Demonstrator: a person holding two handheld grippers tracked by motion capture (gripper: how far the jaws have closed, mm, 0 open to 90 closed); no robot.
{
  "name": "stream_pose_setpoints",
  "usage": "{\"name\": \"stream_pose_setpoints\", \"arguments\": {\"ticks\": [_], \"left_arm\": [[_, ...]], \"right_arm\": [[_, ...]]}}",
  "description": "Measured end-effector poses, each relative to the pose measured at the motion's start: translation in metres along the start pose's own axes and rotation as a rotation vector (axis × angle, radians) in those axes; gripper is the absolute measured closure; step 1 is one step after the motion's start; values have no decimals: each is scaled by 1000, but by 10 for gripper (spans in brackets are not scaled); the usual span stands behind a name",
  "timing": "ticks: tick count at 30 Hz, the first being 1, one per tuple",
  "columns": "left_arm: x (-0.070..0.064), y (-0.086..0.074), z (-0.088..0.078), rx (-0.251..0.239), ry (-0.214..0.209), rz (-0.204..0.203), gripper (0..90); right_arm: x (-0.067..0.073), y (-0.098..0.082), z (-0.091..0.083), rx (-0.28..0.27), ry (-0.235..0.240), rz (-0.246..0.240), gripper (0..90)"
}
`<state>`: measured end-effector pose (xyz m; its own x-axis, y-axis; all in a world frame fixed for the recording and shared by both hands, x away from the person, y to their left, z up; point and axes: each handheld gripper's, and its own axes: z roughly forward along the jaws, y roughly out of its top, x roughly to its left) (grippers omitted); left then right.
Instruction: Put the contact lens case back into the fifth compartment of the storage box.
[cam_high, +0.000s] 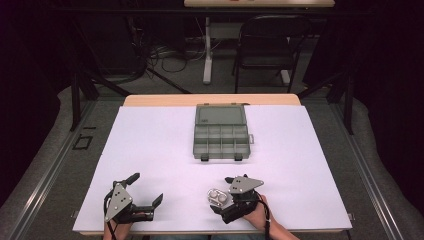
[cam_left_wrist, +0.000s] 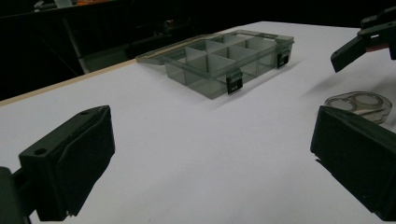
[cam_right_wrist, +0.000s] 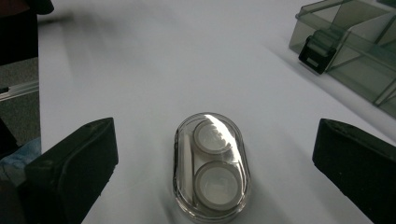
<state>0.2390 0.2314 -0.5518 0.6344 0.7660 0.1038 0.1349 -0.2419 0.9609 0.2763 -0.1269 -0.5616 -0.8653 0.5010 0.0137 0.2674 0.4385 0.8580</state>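
The right gripper (cam_right_wrist: 215, 177) is hovering with its jaws spread wide, one on each side of the clear oval case (cam_right_wrist: 212, 168), which is lying flat on the white table (cam_right_wrist: 140, 70) right between them and touching neither. The step in hand looks like grasping that case. To do it well, the gripper should be coming down until the pads are level with the case's low wall, staying centred over it, and closing across the narrow width rather than along its length (the smooth plastic will probably be slipping under a shallow or off-centre pinch).

The left gripper (cam_high: 145, 196) is resting off to the side of the right one, jaws also wide apart and holding nothing.

Ahead of the right gripper, well apart from it, the grey compartment box (cam_high: 221, 134) is sitting with its lid open.

Counted: one case with two round discs inside, one box with two black latches on its near wall, and two grippers.
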Motion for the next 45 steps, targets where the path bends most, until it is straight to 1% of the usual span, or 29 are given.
{"name": "stream_pose_setpoints", "arguments": {"ticks": [3, 5, 7, 8, 9, 10, 11, 13, 14, 15, 16, 17, 22, 23, 27, 30, 32, 39, 45], "left_arm": [[0, 0, 0, 0, -1, 2, 0], [0, 0, 0, 1, -2, 1, 0], [0, 0, 0, 1, -2, 1, 0], [0, 0, 0, 0, -5, -1, 0], [0, 0, 0, 0, -5, -1, 0], [0, 0, 0, 0, -6, -2, 0], [-1, 0, 0, 1, -5, -1, 0], [-1, 0, 0, 1, -5, -2, 0], [-1, 0, 0, 1, -5, -2, 0], [-1, 0, 0, 2, -6, -2, 0], [-1, 0, 0, 2, -6, -2, 0], [-1, 0, 0, 2, -5, -1, 0], [-1, 0, 1, 1, -8, 1, 0], [-1, 0, 1, 4, -8, 7, 0], [-2, 0, 1, 3, -14, 5, 0], [-1, 0, 2, 5, -17, 4, 0], [-1, 0, 2, 5, -18, -1, 0], [-1, 0, 2, 9, -20, 2, 0], [-1, 0, 2, 7, -18, -1, 0]], "right_arm": [[1, -1, 3, 26, 8, 5, 0], [1, -1, 3, 33, 8, 3, 46], [2, -1, 3, 35, 7, 0, 56], [2, -1, 3, 38, 8, -7, 113], [2, -1, 3, 38, 8, -7, 113], [3, -1, 3, 41, 6, -14, 133], [3, -1, 3, 50, 4, -16, 174], [3, -1, 4, 60, 5, -18, 213], [3, -1, 4, 60, 5, -18, 213], [3, -1, 5, 75, -1, -22, 264], [3, -2, 6, 77, 2, -20, 274], [3, -2, 6, 87, 0, -20, 310], [2, -3, 9, 124, -4, -20, 379], [3, -3, 9, 128, -7, -21, 400], [2, -4, 10, 150, 0, -23, 437], [2, -4, 10, 154, 6, -15, 456], [2, -4, 9, 148, 7, -15, 487], [1, -4, 9, 146, 8, -18, 489], [0, -2, 4, 128, -4, -18, 490]]}}
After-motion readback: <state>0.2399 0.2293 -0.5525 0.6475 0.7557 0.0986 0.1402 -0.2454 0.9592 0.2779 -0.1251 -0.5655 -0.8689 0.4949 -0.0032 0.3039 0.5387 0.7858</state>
